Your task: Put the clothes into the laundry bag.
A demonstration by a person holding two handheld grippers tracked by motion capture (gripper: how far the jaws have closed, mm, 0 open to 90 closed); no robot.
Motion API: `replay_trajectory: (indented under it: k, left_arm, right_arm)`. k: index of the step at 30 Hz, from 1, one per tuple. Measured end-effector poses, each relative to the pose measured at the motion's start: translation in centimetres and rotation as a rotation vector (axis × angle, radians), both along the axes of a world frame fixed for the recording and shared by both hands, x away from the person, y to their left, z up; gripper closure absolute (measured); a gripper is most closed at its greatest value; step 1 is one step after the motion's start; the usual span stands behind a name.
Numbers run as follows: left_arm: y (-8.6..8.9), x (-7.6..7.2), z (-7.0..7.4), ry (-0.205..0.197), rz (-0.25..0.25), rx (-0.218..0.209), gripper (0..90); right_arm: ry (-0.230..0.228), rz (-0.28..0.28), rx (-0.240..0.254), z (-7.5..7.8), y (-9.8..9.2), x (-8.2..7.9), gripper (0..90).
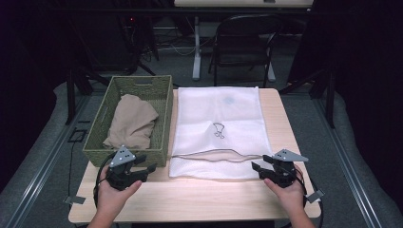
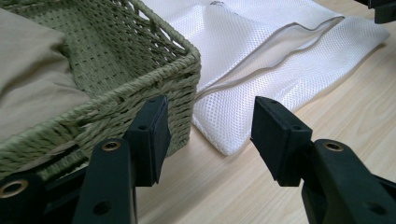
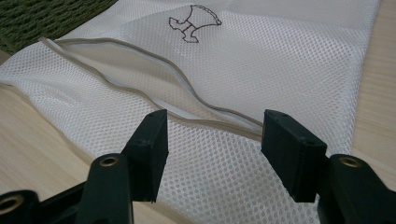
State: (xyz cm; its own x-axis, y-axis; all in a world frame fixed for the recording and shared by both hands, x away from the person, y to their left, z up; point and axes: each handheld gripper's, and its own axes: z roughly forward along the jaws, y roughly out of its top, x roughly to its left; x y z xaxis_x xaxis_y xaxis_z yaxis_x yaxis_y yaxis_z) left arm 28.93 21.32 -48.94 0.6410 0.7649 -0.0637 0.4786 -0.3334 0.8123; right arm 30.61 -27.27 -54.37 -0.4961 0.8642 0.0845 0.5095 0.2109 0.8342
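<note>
A white mesh laundry bag (image 1: pixel 219 128) lies flat on the wooden table (image 1: pixel 199 197), its zipper mouth (image 1: pixel 223 155) gaping near the front edge. A green woven basket (image 1: pixel 159 111) to its left holds a folded beige cloth (image 1: pixel 132 121). My left gripper (image 1: pixel 151 167) stands open at the basket's front right corner (image 2: pixel 187 88), nothing between its jaws, the bag's near corner (image 2: pixel 229 140) just ahead. My right gripper (image 1: pixel 256 170) is open at the bag's front right corner, its jaws hovering over the mesh (image 3: pixel 215 158) beside the open zipper edge (image 3: pixel 154 88).
A black folding chair (image 1: pixel 244 40) and a table leg (image 1: pixel 196 47) stand beyond the table's far edge. Bare wood runs along the front of the table between my two hands. The basket's wall rises close beside my left jaw.
</note>
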Motion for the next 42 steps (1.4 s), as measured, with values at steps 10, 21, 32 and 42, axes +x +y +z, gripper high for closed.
replay_trajectory:
  k: [10, 21, 32, 42]
  left_arm:
    - [1.1, 0.0, 0.8, -0.010, 0.048, -0.012, 46.3]
    - [2.1, 1.0, 2.3, 0.026, 0.125, -0.052, 37.7]
    - [2.3, 3.2, 4.8, 0.034, 0.137, -0.033, 38.9]
    - [2.2, 5.5, 6.6, 0.038, 0.169, 0.033, 39.9]
  right_arm:
    - [-0.001, -0.002, 0.007, 0.1, -0.1, 0.0, 40.9]
    - [0.002, 0.005, -0.001, 0.1, 0.1, 0.0, 40.9]
    - [-0.001, 0.003, 0.003, 0.1, 0.0, -0.1, 40.8]
    - [0.001, 0.001, 0.008, 0.1, 0.0, -0.1, 40.7]
